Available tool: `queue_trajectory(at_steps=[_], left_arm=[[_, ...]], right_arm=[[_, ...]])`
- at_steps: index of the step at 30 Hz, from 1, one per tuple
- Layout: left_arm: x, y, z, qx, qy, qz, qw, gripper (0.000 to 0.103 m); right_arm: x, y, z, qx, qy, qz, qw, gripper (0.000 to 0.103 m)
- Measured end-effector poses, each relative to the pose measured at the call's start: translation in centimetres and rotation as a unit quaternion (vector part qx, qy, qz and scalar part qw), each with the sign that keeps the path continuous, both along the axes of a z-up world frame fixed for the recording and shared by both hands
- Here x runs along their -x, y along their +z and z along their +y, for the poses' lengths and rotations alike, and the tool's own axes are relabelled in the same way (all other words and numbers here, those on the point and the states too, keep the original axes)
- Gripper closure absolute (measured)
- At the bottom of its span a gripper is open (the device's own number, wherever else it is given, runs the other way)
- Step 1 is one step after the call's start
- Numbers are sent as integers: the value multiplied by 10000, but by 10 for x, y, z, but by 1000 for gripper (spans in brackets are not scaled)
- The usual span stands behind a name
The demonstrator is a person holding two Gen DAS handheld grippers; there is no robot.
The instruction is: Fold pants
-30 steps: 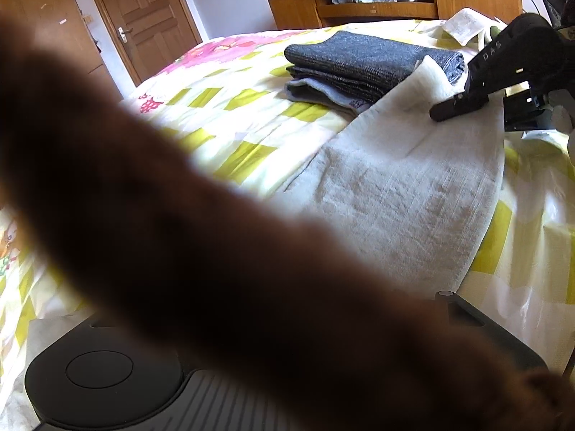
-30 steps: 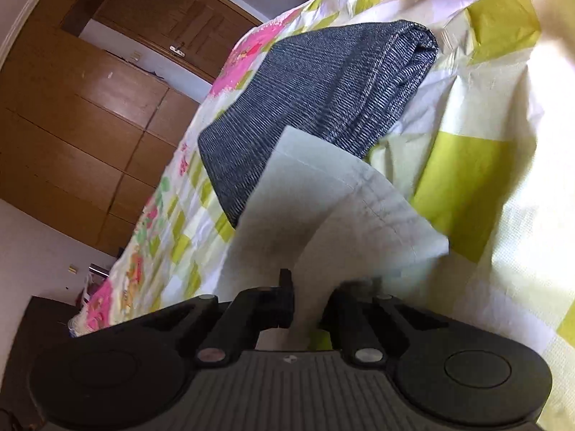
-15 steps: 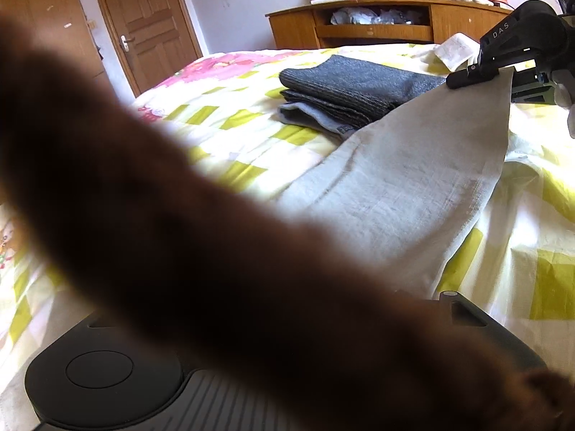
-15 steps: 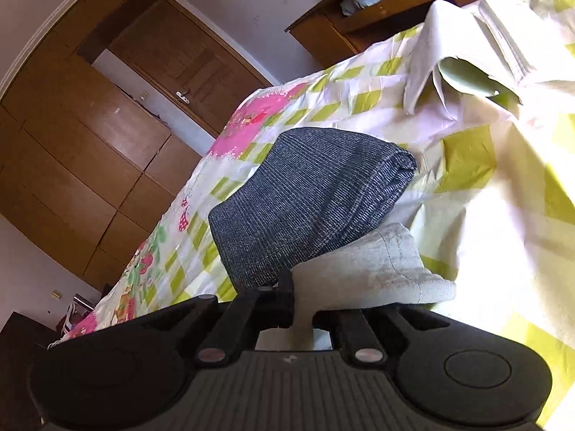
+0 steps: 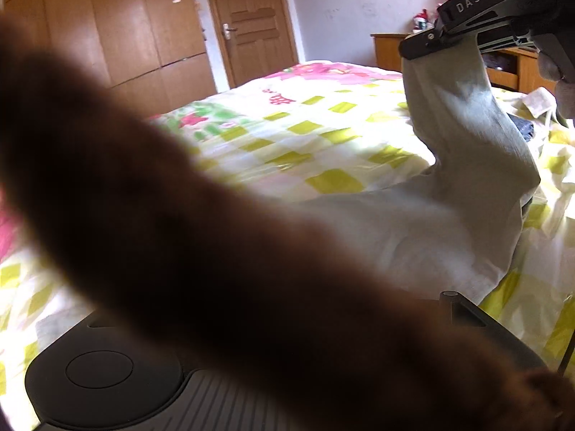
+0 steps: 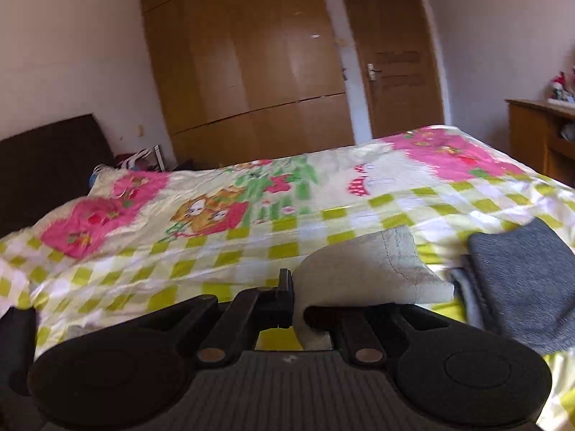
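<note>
The right tool [image 6: 298, 305] is clamped on the hem end of the pale linen pants [image 5: 449, 215], a bunched lip of cloth standing up between its fingers in the right wrist view. Seen from the left wrist camera, that same right tool sits high at the upper right, raised well above the bed [image 5: 323, 136], with the pant leg hanging from it in a steep curve and bending back toward the rest of the garment, which lies flat on the checked bedspread.

The left tool [image 5: 273, 323] is almost wholly hidden behind a blurred brown band across its own lens, probably a sleeve or strap, so I cannot tell whether it is open, closed or holding cloth. Only its dark body shows at the bottom, low and close to the near end of the pants.

As for progress, the fold looks to be in its first half: one end is lifted and arching over, but it has not been laid down on the other end, and the garment is still a long strip. Left to do, by my reading, are carrying the hem across to meet the near end, releasing, and smoothing. A folded grey garment [image 6: 521, 280] rests on the bed just right of the right tool.
</note>
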State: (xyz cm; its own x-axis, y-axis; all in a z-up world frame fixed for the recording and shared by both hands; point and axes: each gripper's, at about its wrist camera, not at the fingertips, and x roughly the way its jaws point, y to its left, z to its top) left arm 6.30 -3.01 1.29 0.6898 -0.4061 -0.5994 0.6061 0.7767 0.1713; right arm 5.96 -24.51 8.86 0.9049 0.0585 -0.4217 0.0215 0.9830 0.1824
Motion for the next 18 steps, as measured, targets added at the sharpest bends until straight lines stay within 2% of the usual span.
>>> queue_trajectory(at_steps=[2, 4, 6, 8, 10, 11, 13, 18], left_arm=[[1, 1, 31, 50, 334, -1, 9994, 31], [3, 1, 62, 74, 659, 23, 9978, 30], [6, -1, 87, 101, 937, 124, 9955, 30], [11, -4, 112, 77, 1205, 193, 9925, 30], [17, -7, 131, 127, 1396, 280, 9897, 30], [19, -9, 139, 191, 1457, 336, 9886, 30], [21, -11, 149, 337, 1530, 412, 9868, 30], [22, -15, 159, 697, 1554, 410, 9845, 30]], right_arm=[[-18, -5, 51, 252, 624, 106, 9977, 82], [-34, -22, 104, 538, 1255, 344, 9900, 82], [-39, -51, 158, 1318, 1828, 499, 9730, 82], [-35, -83, 202, 2059, 2338, 583, 9484, 82], [-25, -105, 227, 2468, 2584, 617, 9319, 82], [-21, -111, 234, 2588, 2622, 608, 9277, 82], [-17, -118, 239, 2698, 2589, 586, 9256, 82], [-22, -106, 243, 2744, 2408, 659, 9286, 79]])
